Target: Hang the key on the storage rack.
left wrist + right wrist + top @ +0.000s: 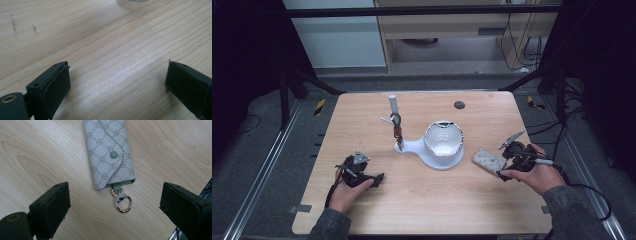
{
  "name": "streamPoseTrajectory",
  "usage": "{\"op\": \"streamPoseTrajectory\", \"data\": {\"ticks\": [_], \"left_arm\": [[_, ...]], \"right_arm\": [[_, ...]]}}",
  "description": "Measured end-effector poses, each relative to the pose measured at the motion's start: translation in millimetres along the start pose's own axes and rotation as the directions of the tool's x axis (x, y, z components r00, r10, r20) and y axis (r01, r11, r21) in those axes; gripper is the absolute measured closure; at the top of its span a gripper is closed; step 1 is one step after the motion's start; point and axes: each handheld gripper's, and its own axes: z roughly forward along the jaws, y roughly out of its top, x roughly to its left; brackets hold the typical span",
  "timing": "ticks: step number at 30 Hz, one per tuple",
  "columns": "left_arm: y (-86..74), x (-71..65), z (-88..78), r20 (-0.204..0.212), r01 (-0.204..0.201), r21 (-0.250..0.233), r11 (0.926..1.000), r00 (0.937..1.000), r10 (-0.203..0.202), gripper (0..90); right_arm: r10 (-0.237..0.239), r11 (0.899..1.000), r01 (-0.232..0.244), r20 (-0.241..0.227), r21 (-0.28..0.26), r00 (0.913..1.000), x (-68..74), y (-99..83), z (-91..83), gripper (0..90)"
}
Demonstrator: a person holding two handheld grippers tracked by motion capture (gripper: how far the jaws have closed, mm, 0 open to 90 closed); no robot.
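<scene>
High view first: the right gripper point(504, 161) sits at the right side of the wooden table point(422, 200), held in the person's right hand point(537, 175), and the grey patterned key pouch point(488, 160) lies flat on the wood just beside its tips, on the side toward the white stand point(432, 152). Over on the left, the left gripper point(374, 177) rests low near the front edge in the left hand point(344, 192), well apart from the pouch.

Right gripper view now, and it's a clean look: 2 black jaws spread wide, nothing pinched, bare wood between them. The key pouch point(108, 152) lies ahead of the jaws, its flap closed with 1 round snap point(114, 154). A short tab leads from its near end to a metal clasp and ring point(123, 203), which lies on the table roughly midway between the 2 pads point(58, 205), touching neither.

Left gripper view: jaws spread wide there too, only wood grain between them, nothing held.

Back on the high view, the white stand holds a bowl-shaped dish point(443, 140) on its base, with an upright post point(394, 112) at its left carrying a small hanging item that is too small to make out. The pouch lies just right of that base, apart from it.
</scene>
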Motion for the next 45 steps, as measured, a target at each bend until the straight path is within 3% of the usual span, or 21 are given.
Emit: {"op": "streamPoseTrajectory", "data": {"ticks": [4,14,21,26,32,45], "left_arm": [[-3.9,3.9,2.0,-0.009,0.004,-0.043,0.9991,0.9999,-0.004,3.3],[-4.2,3.1,1.8,-0.017,0.012,-0.042,0.999,0.9998,-0.013,2.6],[-4.0,2.9,2.2,-0.017,0.014,-0.041,0.9991,0.9998,-0.015,2.2],[-4.0,2.8,2.2,-0.017,0.014,-0.041,0.9991,0.9997,-0.015,2.2],[-4.0,2.8,2.3,-0.017,0.015,-0.042,0.999,0.9997,-0.016,2.1],[-3.8,2.8,2.5,-0.016,0.013,-0.041,0.9991,0.9998,-0.014,2.0]], "right_arm": [[-0.007,1.0,0.007,-0.006,0.004,1.0,-2.4,0.1,3.0,11.7],[-0.017,0.999,0.02,-0.068,0.045,0.9976,-5.4,-3.4,11.4,18.7],[-0.031,0.997,0.036,-0.072,0.064,0.9969,-6.5,5.2,22.6,22.5],[-0.046,0.995,0.053,-0.083,0.084,0.9954,-9.2,12.3,33.6,21.2],[-0.028,0.994,0.039,-0.108,0.101,0.9937,-13.8,9.2,47.3,20.7],[-0.046,0.994,0.059,-0.142,0.092,0.9888,-18.2,9.5,60.4,21.9]]}}
